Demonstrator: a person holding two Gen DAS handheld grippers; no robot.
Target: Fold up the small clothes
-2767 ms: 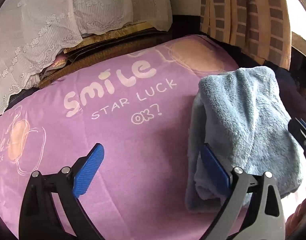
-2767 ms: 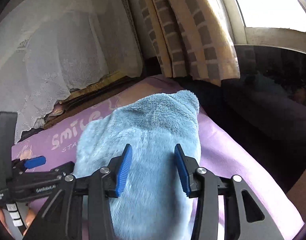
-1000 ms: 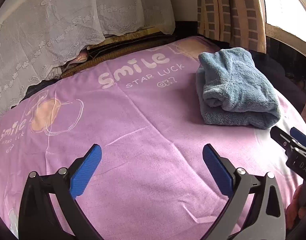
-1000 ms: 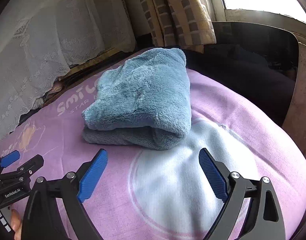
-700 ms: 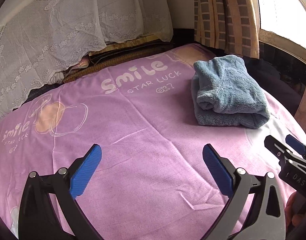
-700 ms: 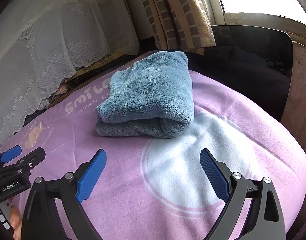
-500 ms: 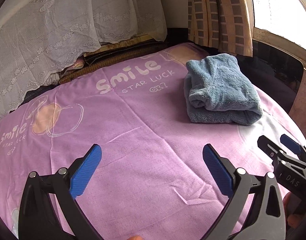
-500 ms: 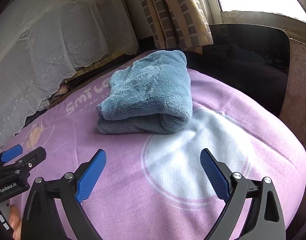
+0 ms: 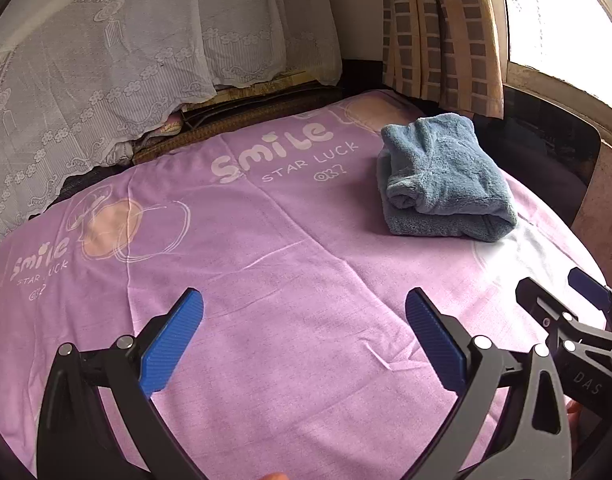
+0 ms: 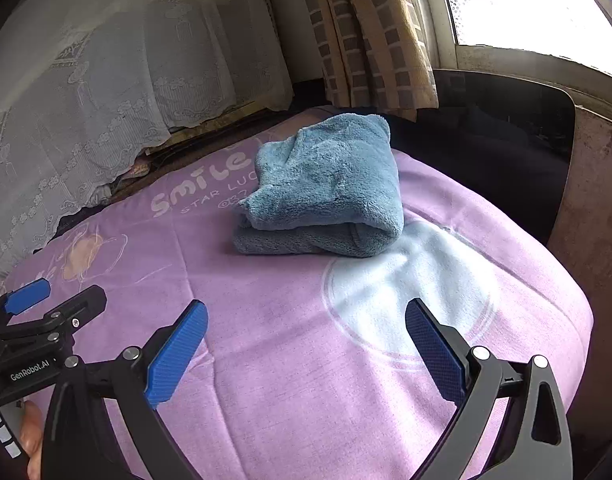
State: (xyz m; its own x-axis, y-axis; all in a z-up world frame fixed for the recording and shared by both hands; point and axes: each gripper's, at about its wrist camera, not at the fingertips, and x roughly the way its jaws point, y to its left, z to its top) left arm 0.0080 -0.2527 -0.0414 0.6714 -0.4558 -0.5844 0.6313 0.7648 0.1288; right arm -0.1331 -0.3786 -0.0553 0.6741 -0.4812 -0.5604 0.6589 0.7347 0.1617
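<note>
A folded blue fleece garment [image 9: 441,178] lies on the purple "Smile Star Luck" sheet [image 9: 266,280] at the far right; it also shows in the right wrist view [image 10: 325,188]. My left gripper [image 9: 304,336] is open and empty, held over the sheet well in front of the garment. My right gripper [image 10: 306,344] is open and empty, also back from the garment, near the bed's right front. The right gripper shows at the right edge of the left wrist view [image 9: 569,320]. The left gripper shows at the left edge of the right wrist view [image 10: 46,312].
A white lace cover [image 9: 126,60] hangs at the back left. A checked curtain [image 9: 437,32] and a bright window [image 10: 525,4] are at the back right. A dark board [image 10: 505,136] stands beside the bed's right edge.
Both grippers have let go of the garment and pulled back toward me. The garment now lies folded and farther away in both views.
</note>
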